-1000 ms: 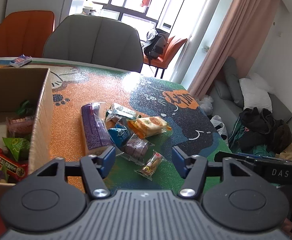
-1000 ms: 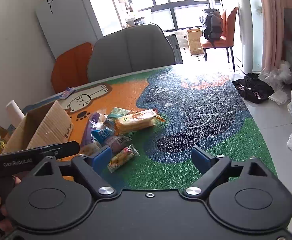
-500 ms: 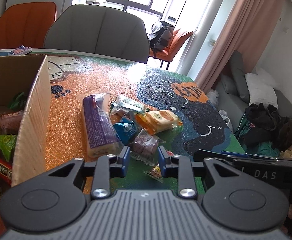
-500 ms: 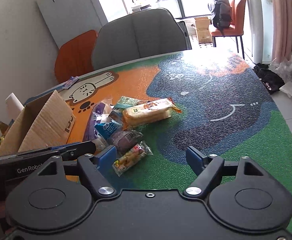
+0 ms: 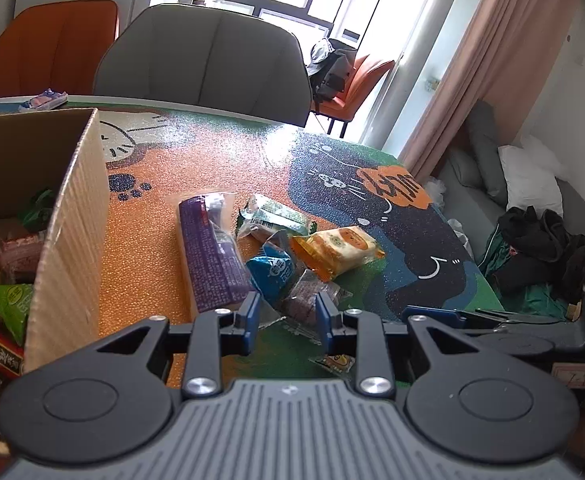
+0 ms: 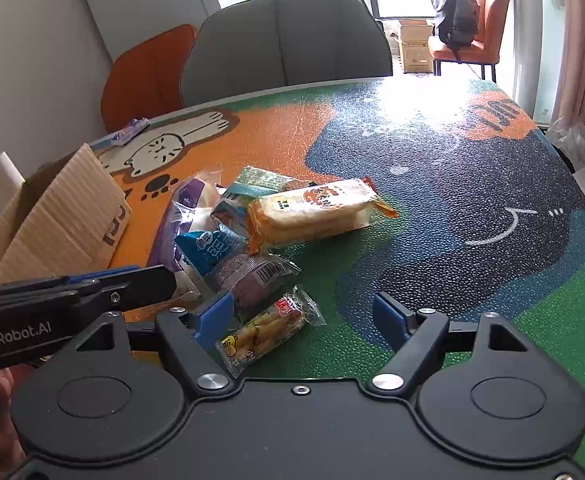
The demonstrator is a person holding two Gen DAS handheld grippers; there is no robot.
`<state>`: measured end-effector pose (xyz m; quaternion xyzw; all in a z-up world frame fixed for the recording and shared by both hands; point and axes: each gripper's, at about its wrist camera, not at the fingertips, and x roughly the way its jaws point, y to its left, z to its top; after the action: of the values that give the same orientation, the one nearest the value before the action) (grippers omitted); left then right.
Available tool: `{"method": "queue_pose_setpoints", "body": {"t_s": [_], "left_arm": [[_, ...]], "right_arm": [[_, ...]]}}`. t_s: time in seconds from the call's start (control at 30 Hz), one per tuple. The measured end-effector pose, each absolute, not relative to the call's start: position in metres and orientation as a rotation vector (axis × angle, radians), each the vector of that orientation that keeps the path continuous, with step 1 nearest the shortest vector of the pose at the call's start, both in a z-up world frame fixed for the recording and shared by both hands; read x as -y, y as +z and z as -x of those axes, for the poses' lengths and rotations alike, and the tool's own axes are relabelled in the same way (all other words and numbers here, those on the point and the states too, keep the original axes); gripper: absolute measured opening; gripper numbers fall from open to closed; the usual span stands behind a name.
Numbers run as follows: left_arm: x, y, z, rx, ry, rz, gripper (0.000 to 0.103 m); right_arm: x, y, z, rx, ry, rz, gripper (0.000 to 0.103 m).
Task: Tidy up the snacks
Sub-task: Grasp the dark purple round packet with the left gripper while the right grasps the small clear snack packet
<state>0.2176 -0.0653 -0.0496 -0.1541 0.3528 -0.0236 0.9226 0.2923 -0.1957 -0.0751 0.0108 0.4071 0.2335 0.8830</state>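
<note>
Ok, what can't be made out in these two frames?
- Left wrist view: the yellow snack packet is mostly hidden behind the left hand-held gripper.
- Left wrist view: the box is cut off by the left edge, so its full contents can't be seen.
- Right wrist view: the box's inside is hidden by its own wall.
- Packet print is too small to read.

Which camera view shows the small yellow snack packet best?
The right wrist view. There the small yellow snack packet lies whole between the open right gripper fingers, with its red label visible. In the left wrist view only one corner shows, behind the left gripper.
</note>
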Motion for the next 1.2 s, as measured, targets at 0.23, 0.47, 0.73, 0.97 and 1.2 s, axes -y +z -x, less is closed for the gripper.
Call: {"method": "queue_pose_setpoints", "body": {"t_s": [0.23,0.47,0.73,0.97,1.2], "left_arm": [[0.067,-0.048,-0.223,-0.706,-0.063,0.323,0.029],[0.078,-0.049,-0.230,-0.700,-0.103,0.310,0.029],[0.094,-0.057,-0.244,-0.718,-0.125,0.271,0.029],[0.099,-0.069,-0.253,-0.741,-0.095,0.243,0.034],[0.108,-0.076,-0.256,-0.725,-0.058,0.170,0.045]], "right_arm": [[0.197,-0.079,-0.291,-0.866,0.471,0.053,0.052],[0.217,-0.079,-0.291,-0.861,0.450,0.048,0.028],[0.242,-0.079,-0.293,-0.855,0.397,0.007,0.020],[0.255,-0.075,-0.289,-0.843,0.359,0.003,0.040],[0.262,-0.076,-0.283,-0.846,0.340,0.006,0.051]]}}
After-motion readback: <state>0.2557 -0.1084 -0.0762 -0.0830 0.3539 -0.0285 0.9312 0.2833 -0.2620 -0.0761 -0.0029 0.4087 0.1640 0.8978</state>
